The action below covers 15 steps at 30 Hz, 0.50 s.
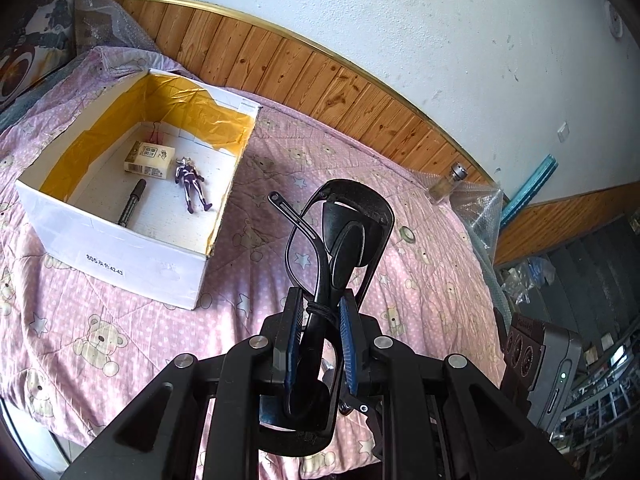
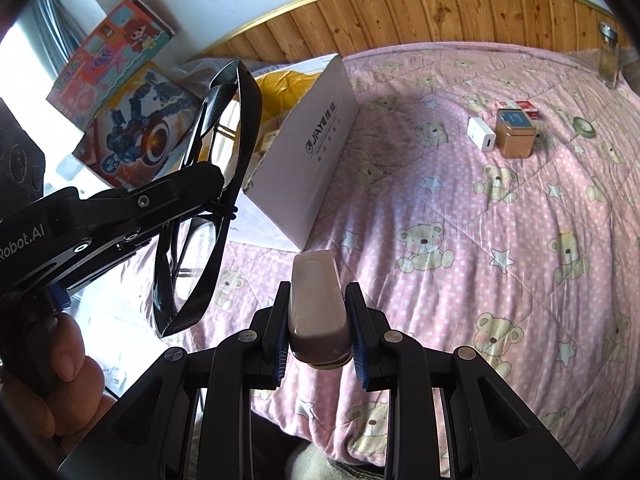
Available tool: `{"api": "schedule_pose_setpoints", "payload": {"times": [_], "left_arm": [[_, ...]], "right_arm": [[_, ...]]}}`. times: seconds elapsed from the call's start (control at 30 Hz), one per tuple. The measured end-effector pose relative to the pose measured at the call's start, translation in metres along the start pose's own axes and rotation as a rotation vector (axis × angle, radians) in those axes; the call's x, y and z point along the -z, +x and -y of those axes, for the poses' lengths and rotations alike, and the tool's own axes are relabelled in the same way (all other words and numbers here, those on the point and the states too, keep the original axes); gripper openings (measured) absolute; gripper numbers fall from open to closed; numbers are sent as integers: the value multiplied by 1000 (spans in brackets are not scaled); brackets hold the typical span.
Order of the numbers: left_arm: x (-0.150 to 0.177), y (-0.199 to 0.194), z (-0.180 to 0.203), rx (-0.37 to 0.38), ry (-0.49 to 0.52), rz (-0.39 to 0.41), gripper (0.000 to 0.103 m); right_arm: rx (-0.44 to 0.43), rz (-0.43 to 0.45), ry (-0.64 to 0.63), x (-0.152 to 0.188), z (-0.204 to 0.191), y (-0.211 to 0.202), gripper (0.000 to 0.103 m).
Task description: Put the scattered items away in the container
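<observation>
A white cardboard box (image 1: 132, 256) with yellow lining sits on the pink bedspread; inside lie a small carton (image 1: 149, 160), a purple figure (image 1: 191, 184) and a black marker (image 1: 132, 202). My left gripper (image 1: 320, 312) is shut on folded black glasses (image 1: 344, 224), held above the bedspread to the right of the box. In the right wrist view the same glasses (image 2: 224, 128) hang in the left gripper (image 2: 224, 196) near the box (image 2: 316, 160). My right gripper (image 2: 318, 320) is shut on a smooth pinkish-grey case (image 2: 316, 304), in front of the box.
On the bedspread at the far right lie a gold tin (image 2: 516, 132), a white charger (image 2: 482, 134), a red-and-white pack (image 2: 520, 107) and a tape roll (image 2: 583, 126). A glass jar (image 2: 608, 56) stands by the wooden headboard (image 2: 440, 12). Toy boxes (image 2: 136, 120) stand left of the container.
</observation>
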State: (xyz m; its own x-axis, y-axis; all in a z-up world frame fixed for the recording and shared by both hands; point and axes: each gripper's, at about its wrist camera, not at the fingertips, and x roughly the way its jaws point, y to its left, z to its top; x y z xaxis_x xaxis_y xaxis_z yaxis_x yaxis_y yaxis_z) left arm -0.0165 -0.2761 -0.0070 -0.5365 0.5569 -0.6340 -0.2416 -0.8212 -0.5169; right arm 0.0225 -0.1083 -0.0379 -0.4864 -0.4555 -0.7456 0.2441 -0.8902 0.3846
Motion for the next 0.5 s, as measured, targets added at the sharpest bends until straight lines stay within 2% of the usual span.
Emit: {"api": "schedule_pose_setpoints", "payload": {"times": [0.5], "left_arm": [[-18,-25,-30,2,-55,49,19]], "right_arm": [[-30,4,-63,-22,-34,7,28]]}}
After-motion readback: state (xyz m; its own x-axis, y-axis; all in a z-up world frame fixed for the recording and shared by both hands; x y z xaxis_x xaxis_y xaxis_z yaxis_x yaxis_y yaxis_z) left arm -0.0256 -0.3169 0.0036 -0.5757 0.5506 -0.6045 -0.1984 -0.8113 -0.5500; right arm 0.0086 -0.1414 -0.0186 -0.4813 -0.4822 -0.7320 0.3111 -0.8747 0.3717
